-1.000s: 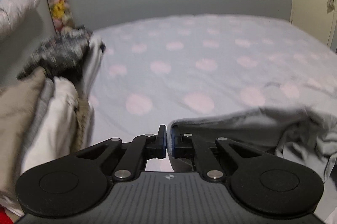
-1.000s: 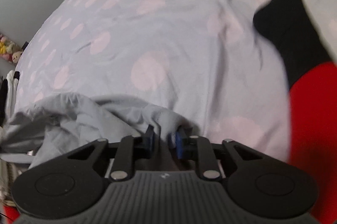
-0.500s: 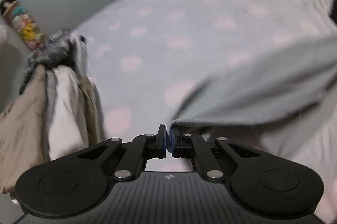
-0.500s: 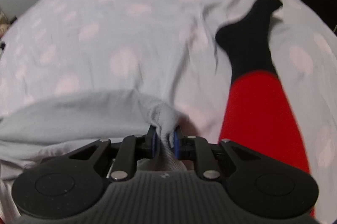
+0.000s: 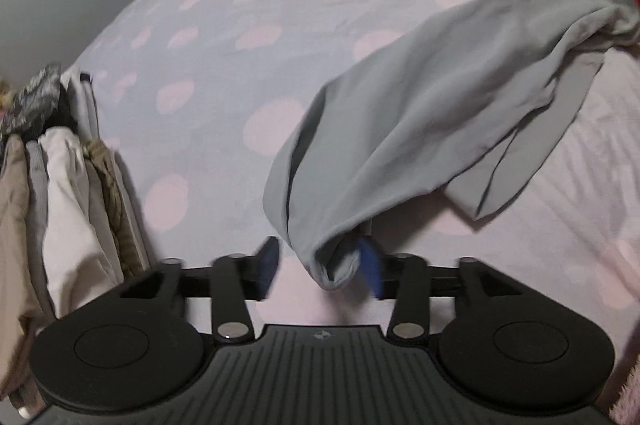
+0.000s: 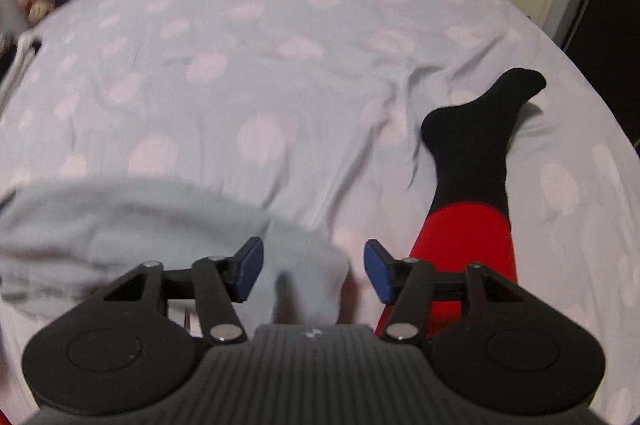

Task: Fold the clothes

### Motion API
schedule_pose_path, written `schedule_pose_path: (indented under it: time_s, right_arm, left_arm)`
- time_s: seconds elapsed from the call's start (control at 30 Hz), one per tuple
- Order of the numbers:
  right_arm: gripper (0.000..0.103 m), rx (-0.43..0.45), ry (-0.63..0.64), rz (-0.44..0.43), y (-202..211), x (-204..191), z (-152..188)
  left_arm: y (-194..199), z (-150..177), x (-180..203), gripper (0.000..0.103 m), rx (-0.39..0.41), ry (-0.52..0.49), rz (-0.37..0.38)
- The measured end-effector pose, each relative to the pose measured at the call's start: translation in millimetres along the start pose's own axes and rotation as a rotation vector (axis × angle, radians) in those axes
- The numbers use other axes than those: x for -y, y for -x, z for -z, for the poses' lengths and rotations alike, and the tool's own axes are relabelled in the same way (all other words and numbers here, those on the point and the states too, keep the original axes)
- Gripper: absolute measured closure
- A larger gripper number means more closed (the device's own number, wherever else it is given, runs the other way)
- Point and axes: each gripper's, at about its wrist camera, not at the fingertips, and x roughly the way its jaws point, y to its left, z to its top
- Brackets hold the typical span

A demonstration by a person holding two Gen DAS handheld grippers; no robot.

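The left claw (image 5: 320,267) is opening, its pads apart, with a corner of the grey garment (image 5: 432,113) hanging between them, against the right pad. The right claw (image 6: 312,267) is opening too, pads clear of the garment's (image 6: 120,225) other end lying between them. The garment stretches across the spotted bedsheet (image 5: 240,5). Folded clothes (image 5: 60,193) stand left of the left claw; a person's leg (image 6: 472,185) lies right of the right claw.
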Motion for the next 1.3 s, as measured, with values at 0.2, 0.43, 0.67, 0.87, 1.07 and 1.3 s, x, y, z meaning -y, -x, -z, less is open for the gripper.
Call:
schedule_pose_path:
  time_s: [0.2,0.43,0.67,0.87,1.07,1.3]
  right_arm:
    - [0.042,-0.07,-0.135,-0.043,-54.3,19.5,-12.0]
    - [0.037,-0.181,0.005,-0.06,-80.0,-14.7,12.0]
    - [0.034,-0.175,0.065,-0.049,-80.6,-18.1,26.0]
    - [0.041,-0.153,-0.056,-0.119,-81.0,1.8,13.3]
    - [0.092,-0.065,-0.033,-0.114,-67.4,-0.9,3.4]
    - [0.094,0.14,-0.009,0.033,-6.6,15.8,-24.5]
  left_arm:
    - [5.1,-3.7,-16.7,0.047,0.051,0.103,-0.04]
    - [-8.6,-19.0,-26.3,0.047,0.055,0.133,-0.1]
    - [-29.3,-29.1,-26.7,0.047,0.031,0.142,-0.126]
    - [-32.3,-26.5,-31.0,0.047,0.019,0.151,-0.127]
    - [-32.9,-19.6,-33.1,0.047,0.007,0.153,-0.112]
    - [-27.3,-13.6,-30.8,0.045,0.02,0.133,-0.091]
